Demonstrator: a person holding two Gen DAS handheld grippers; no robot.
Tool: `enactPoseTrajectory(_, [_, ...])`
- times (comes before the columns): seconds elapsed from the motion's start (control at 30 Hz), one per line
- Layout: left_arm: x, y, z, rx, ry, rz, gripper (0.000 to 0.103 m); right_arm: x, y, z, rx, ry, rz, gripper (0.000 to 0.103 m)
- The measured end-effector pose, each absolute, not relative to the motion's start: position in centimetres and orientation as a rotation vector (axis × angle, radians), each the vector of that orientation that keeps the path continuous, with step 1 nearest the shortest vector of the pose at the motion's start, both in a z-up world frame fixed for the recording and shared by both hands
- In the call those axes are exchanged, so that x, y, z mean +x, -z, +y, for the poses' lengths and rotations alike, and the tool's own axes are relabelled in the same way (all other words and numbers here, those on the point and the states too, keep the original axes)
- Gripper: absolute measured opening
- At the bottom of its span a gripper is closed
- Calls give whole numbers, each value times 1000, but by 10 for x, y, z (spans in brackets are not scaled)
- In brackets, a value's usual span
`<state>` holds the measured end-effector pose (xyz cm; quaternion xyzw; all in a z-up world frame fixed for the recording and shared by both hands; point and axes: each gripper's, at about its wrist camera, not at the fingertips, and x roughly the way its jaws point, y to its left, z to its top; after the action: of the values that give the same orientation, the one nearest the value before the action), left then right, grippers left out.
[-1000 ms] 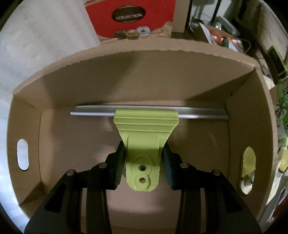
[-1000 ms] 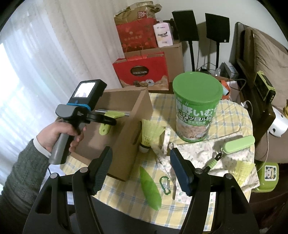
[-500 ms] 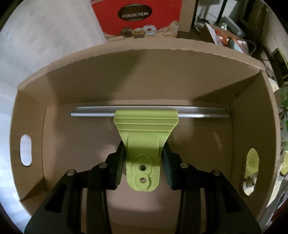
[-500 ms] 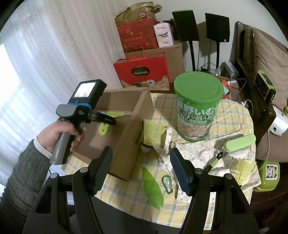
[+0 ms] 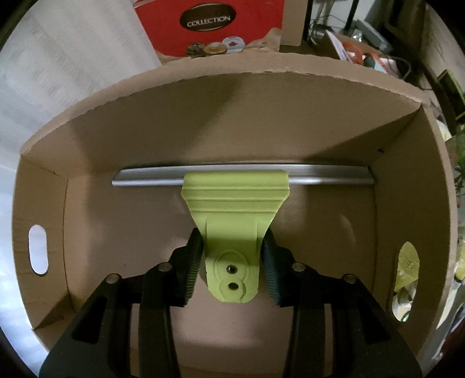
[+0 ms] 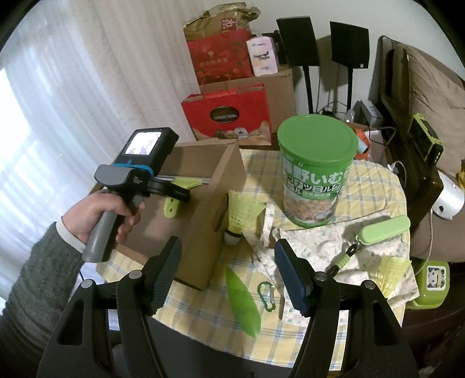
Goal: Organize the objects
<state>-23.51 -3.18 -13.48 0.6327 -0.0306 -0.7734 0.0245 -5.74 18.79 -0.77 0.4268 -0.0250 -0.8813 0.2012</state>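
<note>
Left wrist view: the left hand-held gripper [image 5: 231, 261] points down into the cardboard box [image 5: 87, 209]. Its jaws have just been opening, and the green squeegee [image 5: 232, 221] sits loosely between them. At 12 o'clock, a red bag [image 5: 215, 26] reads "COLLECTION".

Right wrist view: the right hand-held gripper [image 6: 226, 273] is released, holding nothing. A green can [image 6: 315, 171] with Japanese writing stands at 1 o'clock on the surface [image 6: 290, 340].

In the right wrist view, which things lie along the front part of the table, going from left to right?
cardboard box → green leaf-shaped piece → green carabiner → green lanyard case
</note>
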Motion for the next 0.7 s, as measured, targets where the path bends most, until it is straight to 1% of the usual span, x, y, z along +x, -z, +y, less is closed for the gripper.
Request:
enactPoseTrajectory(0.03, [-233, 132, -34, 1950, 2397, -81, 53, -56, 8, 188, 1190, 2466, -61, 68])
enactPoseTrajectory(0.07, [-231, 128, -35, 1929, 2411, -73, 59, -56, 9, 189, 1189, 2468, -55, 68])
enactPoseTrajectory(0.2, [-213, 100, -40, 1789, 2502, -76, 68, -54, 9, 193, 1181, 2481, -50, 70])
enactPoseTrajectory(0.33, [-190, 70, -43, 1681, 2612, -21, 76, -54, 9, 203, 1175, 2512, -48, 71])
enactPoseTrajectory(0.57, [-147, 39, -28, 1550, 2767, -11, 78, -54, 10, 223, 1174, 2581, -48, 73])
enactPoseTrajectory(0.7, [-124, 29, -12, 1499, 2827, -59, 84, -55, 11, 232, 1178, 2612, -43, 76])
